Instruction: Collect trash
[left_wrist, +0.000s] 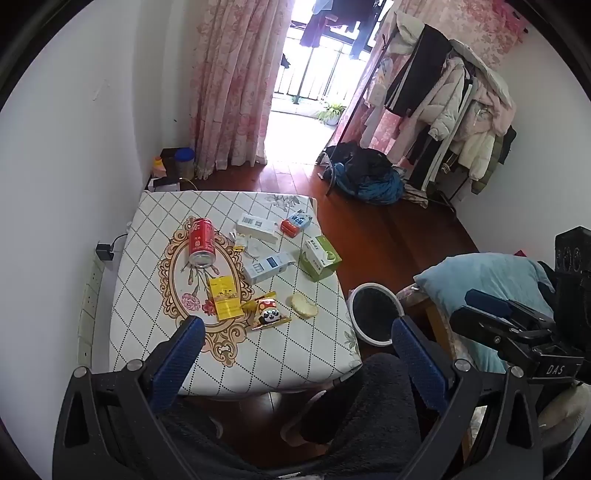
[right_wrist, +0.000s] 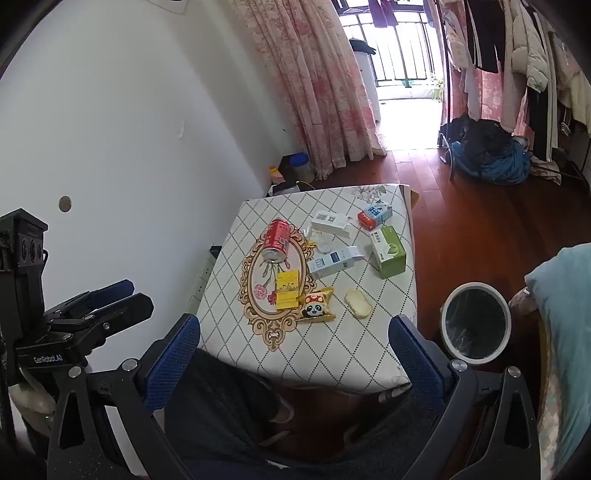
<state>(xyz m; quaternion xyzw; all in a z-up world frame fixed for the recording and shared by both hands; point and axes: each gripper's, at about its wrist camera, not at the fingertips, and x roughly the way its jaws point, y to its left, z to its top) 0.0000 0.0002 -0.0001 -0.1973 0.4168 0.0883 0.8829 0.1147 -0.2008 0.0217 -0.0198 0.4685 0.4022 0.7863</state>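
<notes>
Both claws are spread wide and hold nothing: left claw (left_wrist: 295, 332) and right claw (right_wrist: 295, 328) hang over the person's lap short of the table's near edge, angled down at the litter (looks like a start pose, nothing reached yet).

The table (left_wrist: 258, 362) has a diamond-print cloth. Closest to the near edge, roughly at the middle: a panda snack wrapper (left_wrist: 269, 312), a yellow packet (left_wrist: 224, 303) touching it on the left, and a pale bread-like piece (left_wrist: 303, 305) toward the right edge. All lie flat and loose, so they are probably the easiest first picks.

Mid-table: a red can (left_wrist: 201, 242) on its side, open end toward the near edge (could roll if nudged), a blue-white carton (left_wrist: 269, 266) lying down, and a green box (left_wrist: 320, 257) at the right edge. Between can and carton sit small crumpled scraps (left_wrist: 245, 246), too small to tell what.

Toward the far edge: a white box (left_wrist: 256, 227) and a small red-blue carton (left_wrist: 295, 222) near the far-right corner.

The bin (left_wrist: 375, 314), white rim with a dark liner, stands on the floor just off the table's right edge, close to the near-right corner (placed so trash only travels a short way, and it sits on the right claw's side).
</notes>
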